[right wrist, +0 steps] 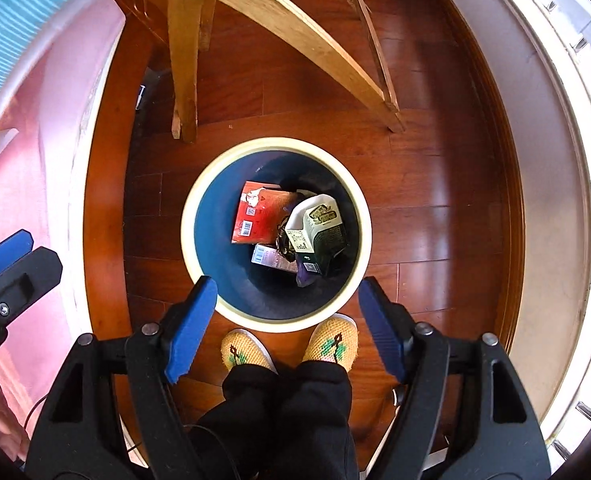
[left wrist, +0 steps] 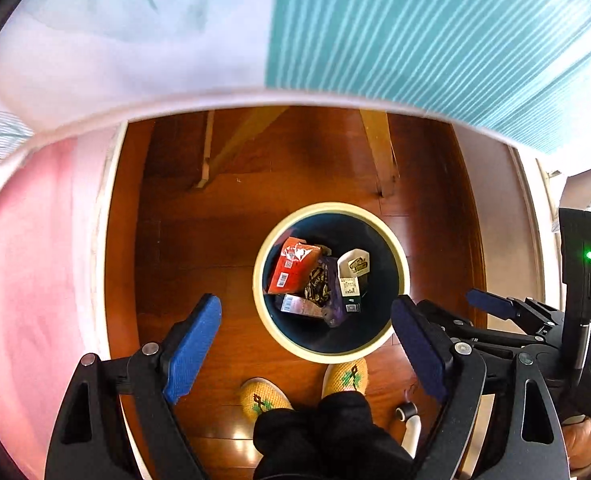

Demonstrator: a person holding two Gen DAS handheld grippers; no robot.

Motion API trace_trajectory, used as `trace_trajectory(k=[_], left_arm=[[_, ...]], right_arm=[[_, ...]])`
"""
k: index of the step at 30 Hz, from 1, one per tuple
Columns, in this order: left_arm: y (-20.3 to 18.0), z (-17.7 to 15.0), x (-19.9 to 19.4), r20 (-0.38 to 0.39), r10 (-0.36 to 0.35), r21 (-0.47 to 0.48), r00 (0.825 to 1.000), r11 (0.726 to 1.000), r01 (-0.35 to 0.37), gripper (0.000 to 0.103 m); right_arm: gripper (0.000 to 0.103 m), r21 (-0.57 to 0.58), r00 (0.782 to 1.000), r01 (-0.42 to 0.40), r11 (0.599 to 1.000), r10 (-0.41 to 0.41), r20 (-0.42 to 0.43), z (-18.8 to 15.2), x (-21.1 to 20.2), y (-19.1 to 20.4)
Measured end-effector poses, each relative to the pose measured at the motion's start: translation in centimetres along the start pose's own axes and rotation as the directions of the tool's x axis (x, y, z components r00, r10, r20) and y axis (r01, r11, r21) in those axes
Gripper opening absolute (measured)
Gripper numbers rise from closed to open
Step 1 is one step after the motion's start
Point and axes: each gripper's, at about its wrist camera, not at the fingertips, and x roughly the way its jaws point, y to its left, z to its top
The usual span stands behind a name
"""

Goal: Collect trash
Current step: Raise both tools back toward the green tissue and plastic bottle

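Note:
A round bin with a cream rim (left wrist: 399,248) (right wrist: 199,200) and dark blue inside stands on the wooden floor below both grippers. In it lie a red packet (left wrist: 291,266) (right wrist: 257,216), a white and dark green carton (left wrist: 353,276) (right wrist: 319,228), a purple wrapper (left wrist: 333,308) (right wrist: 307,276) and a pale box (left wrist: 299,306) (right wrist: 267,258). My left gripper (left wrist: 307,348) is open and empty, above the bin's near edge. My right gripper (right wrist: 287,328) is open and empty, also above the near edge. The right gripper also shows in the left wrist view (left wrist: 491,304).
The person's legs in black trousers (right wrist: 287,412) and yellow knitted slippers (right wrist: 329,342) stand just before the bin. Wooden table legs (right wrist: 183,52) stand beyond it. A table edge with a teal striped cloth (left wrist: 415,32) overhangs. A pink surface (left wrist: 35,260) lies left; a white sill (right wrist: 555,160) lies right.

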Motion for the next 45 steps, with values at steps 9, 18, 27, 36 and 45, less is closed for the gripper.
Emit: trace_trajectory(k=[9, 18, 27, 36, 45], left_arm=[[-0.1, 0.5, -8.7, 0.075, 0.008, -0.014, 0.997, 1.0, -0.007, 0.088], [-1.6, 1.6, -19.3, 0.171, -0.001, -0.009, 0.985, 1.0, 0.003, 0.088], [-3.3, 3.9, -28.5, 0.259, -0.017, 0.011, 0.966, 1.0, 0.015, 0.088], [-5.6, 6.9, -35.4, 0.348, -0.012, 0.045, 0.937, 0.999, -0.004, 0.088], [-6.9, 11.2, -40.0, 0.41, 0.037, 0.013, 0.911, 0.999, -0.046, 0.088]], right_arm=[[0.071, -0.015, 0.996, -0.038, 0.999, 0.04, 0.081, 0.4, -8.4, 2.3], [0.071, -0.064, 0.982, -0.082, 0.995, 0.091, 0.166, 0.7, -18.6, 4.7], [0.071, -0.129, 0.961, -0.136, 0.982, 0.162, 0.222, 1.5, -27.2, 6.2], [0.071, -0.151, 0.935, -0.141, 0.978, 0.182, 0.305, 4.4, -34.4, 6.5], [0.071, -0.233, 0.897, -0.118, 0.965, 0.204, 0.392, 9.2, -39.9, 7.0]])
